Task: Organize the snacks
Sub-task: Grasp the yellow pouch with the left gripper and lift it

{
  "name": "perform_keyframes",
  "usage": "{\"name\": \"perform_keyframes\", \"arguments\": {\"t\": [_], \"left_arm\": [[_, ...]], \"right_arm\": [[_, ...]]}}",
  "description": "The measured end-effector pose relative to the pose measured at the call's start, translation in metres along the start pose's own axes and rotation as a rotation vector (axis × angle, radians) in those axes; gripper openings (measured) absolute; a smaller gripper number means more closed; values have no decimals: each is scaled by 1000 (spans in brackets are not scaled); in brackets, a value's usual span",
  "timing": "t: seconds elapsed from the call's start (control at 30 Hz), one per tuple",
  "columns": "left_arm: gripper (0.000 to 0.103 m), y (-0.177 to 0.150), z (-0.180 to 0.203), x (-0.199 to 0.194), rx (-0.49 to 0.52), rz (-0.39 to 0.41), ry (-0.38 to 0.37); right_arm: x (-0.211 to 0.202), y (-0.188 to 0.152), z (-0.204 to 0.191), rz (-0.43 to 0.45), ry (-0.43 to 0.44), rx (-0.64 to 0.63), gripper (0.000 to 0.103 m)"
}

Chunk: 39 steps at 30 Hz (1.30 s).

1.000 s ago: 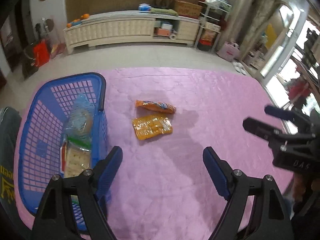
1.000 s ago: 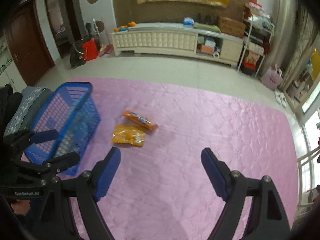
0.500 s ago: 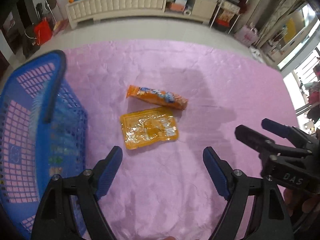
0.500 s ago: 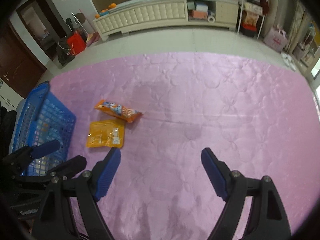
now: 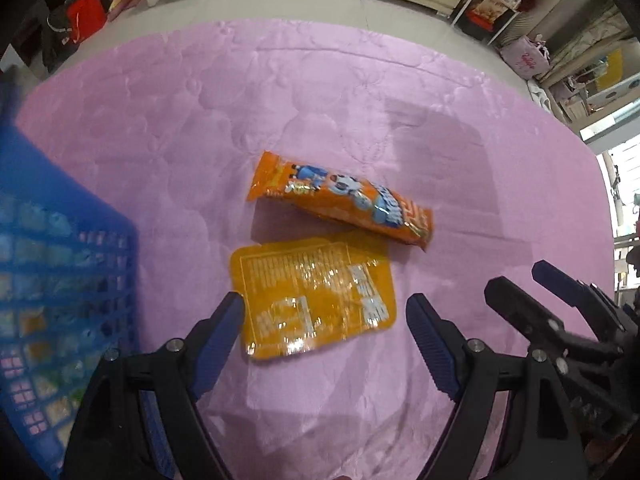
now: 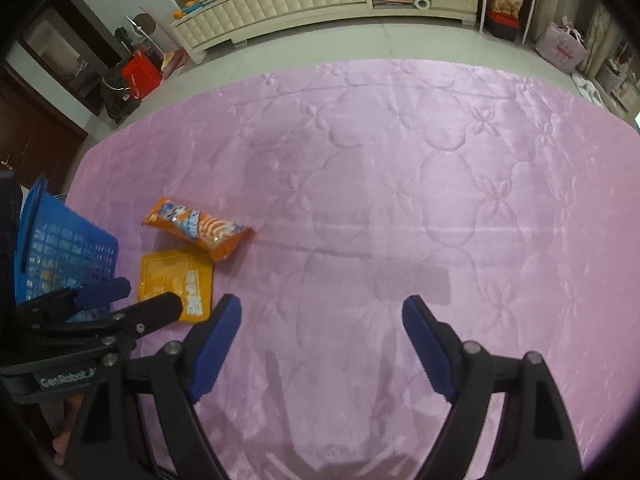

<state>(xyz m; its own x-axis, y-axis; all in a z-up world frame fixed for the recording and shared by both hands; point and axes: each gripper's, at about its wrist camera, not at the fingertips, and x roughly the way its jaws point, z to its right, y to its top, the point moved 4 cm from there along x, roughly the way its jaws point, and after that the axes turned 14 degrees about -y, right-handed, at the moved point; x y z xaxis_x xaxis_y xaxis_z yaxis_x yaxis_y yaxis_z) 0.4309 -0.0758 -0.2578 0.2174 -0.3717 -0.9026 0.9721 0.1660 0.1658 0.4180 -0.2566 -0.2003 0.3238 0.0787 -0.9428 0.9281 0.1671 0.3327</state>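
Lining up on the flat orange pouch, nothing grabbed yet

Pink quilt (image 5: 168,152) under everything; blue basket (image 5: 60,288) on its left edge, snacks already inside; orange snack bar (image 5: 340,204) just beyond the flat orange pouch (image 5: 316,304), touching it; my left gripper (image 5: 324,316) hovers spread over the pouch, empty; right gripper (image 6: 320,316) spread too, over bare quilt right of it; next I'd guess: drop, straddle the pouch, pinch.

On the quilt (image 5: 400,80), the flat packet (image 5: 316,304) lies just before the long packet (image 5: 344,204); the basket (image 5: 60,280) stands left of both.
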Motion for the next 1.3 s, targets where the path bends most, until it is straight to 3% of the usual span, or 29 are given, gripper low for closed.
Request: {"name": "perform_keyframes", "arguments": {"t": [0.27, 0.43, 0.5, 0.57, 0.77, 0.97, 1.03, 1.17, 1.2, 1.23, 1.3], "left_arm": [[82, 6, 5, 15, 28, -17, 29], [87, 1, 17, 24, 118, -60, 121], [94, -4, 20, 26, 157, -63, 147], [103, -6, 11, 28, 109, -77, 139], [102, -11, 2, 21, 113, -23, 139], [78, -22, 8, 8, 127, -25, 132], [66, -20, 9, -1, 146, -20, 129], [58, -16, 16, -10, 152, -13, 134], [44, -16, 17, -10, 155, -11, 138], [26, -17, 23, -12, 155, -12, 80], [26, -21, 29, -14, 133, -30, 53]], "right_arm": [[12, -4, 8, -22, -2, 1, 86], [13, -11, 14, -25, -2, 0, 86], [12, -11, 11, -28, -1, 2, 86], [11, -14, 11, -26, -1, 0, 86], [9, -24, 9, -22, -3, -10, 86], [8, -27, 9, -27, 14, 1, 86], [8, -25, 4, -28, 19, -4, 86], [7, -26, -2, -30, 35, -17, 86], [7, -27, -3, -28, 38, -20, 86], [6, -27, -4, -25, 40, -23, 86], [4, -27, -7, -19, 40, -30, 86]]}}
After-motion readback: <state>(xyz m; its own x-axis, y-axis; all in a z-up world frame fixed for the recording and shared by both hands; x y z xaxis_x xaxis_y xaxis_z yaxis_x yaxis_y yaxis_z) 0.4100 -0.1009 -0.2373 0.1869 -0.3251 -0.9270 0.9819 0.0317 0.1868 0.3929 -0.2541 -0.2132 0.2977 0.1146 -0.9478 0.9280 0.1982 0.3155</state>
